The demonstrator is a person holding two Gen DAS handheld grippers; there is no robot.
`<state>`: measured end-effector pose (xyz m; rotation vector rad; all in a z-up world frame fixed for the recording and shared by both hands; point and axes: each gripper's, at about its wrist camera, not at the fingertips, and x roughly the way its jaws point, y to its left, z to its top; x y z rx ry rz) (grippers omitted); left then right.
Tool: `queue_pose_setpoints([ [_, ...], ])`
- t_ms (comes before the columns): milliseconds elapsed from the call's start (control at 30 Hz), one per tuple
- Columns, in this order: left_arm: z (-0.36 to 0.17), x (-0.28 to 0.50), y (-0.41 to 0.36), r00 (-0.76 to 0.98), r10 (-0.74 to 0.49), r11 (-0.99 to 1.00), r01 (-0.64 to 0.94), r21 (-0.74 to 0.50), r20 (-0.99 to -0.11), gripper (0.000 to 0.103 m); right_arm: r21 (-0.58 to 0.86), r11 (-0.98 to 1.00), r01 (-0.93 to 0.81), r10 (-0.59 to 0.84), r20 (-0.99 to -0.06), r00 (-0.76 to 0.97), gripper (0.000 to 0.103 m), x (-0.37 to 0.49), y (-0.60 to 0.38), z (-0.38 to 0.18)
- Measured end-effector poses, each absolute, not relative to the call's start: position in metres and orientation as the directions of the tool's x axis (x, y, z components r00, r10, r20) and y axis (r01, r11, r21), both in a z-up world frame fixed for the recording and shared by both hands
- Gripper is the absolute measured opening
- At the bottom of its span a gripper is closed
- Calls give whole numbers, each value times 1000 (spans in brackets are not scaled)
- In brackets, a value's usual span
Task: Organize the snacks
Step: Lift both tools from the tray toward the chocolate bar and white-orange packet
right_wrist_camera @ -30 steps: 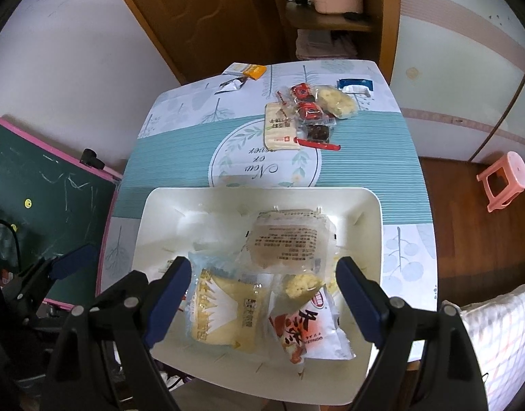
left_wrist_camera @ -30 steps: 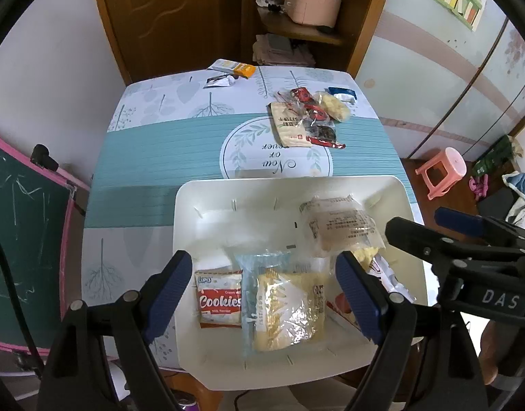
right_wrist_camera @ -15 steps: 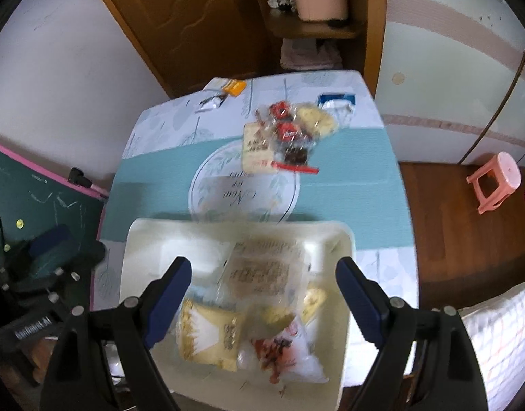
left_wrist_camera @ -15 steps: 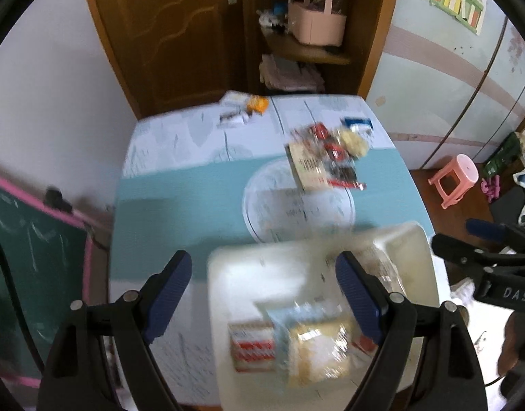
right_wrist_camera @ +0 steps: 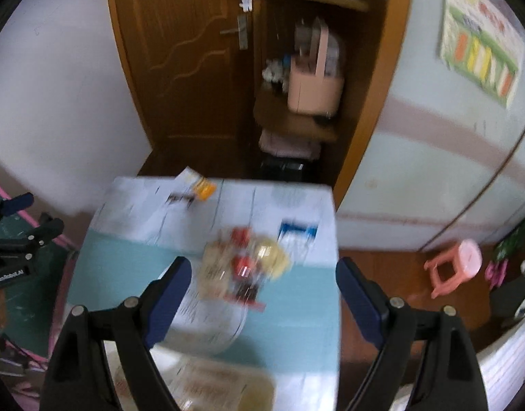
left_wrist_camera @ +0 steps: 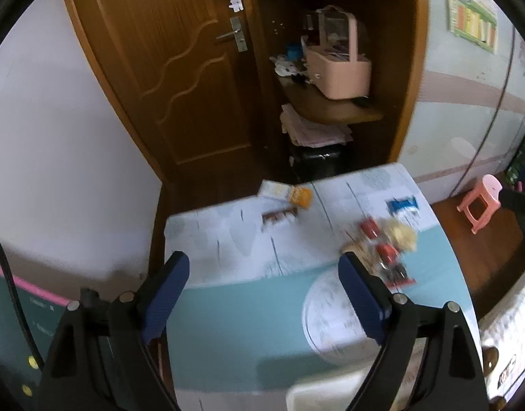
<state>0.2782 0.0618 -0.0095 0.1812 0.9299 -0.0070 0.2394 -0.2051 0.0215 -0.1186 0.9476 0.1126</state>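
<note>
A blurred pile of loose snack packets [left_wrist_camera: 386, 246] [right_wrist_camera: 245, 263], red, yellow and beige, lies on the teal and white tablecloth [left_wrist_camera: 245, 308] [right_wrist_camera: 296, 308]. My left gripper [left_wrist_camera: 260, 267] hangs high over the cloth. Its jaws are opening, with nothing between them, and the pile shows just past its right finger. My right gripper [right_wrist_camera: 262, 269] stands open and empty above the pile. Only a corner of the white tray [left_wrist_camera: 324, 390] shows at the bottom edge. A pale packet [right_wrist_camera: 211, 383] in the tray shows in the right wrist view.
An orange box [left_wrist_camera: 300, 197] [right_wrist_camera: 204, 188] and a blue packet [left_wrist_camera: 403, 203] [right_wrist_camera: 296, 231] lie near the table's far edge. Behind stand a wooden door [left_wrist_camera: 180, 78] and a shelf with a pink basket [left_wrist_camera: 338, 68]. A pink stool [left_wrist_camera: 481, 202] is on the floor to the right, a chalkboard [left_wrist_camera: 9, 308] to the left.
Both grippers have risen and swung forward from over the tray toward the table's far half. The tray has slid almost out of both views, and the door and shelf now fill the top.
</note>
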Motion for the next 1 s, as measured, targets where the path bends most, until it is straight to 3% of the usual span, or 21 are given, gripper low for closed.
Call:
queue_pose_setpoints([
  [233, -55, 378, 63, 552, 39, 989, 98, 112, -833, 88, -13, 977, -211, 110, -821, 560, 75, 355, -182, 12],
  [467, -137, 460, 76, 469, 30, 999, 24, 47, -883, 88, 34, 960, -279, 166, -870, 464, 74, 466, -136, -71],
  [733, -209, 498, 96, 400, 39, 999, 5, 44, -916, 88, 80, 938, -337, 198, -923, 331, 69, 522, -81, -180],
  [1000, -246, 510, 111, 348, 36, 999, -7, 35, -937, 88, 112, 915, -388, 226, -938, 263, 69, 540, -41, -240],
])
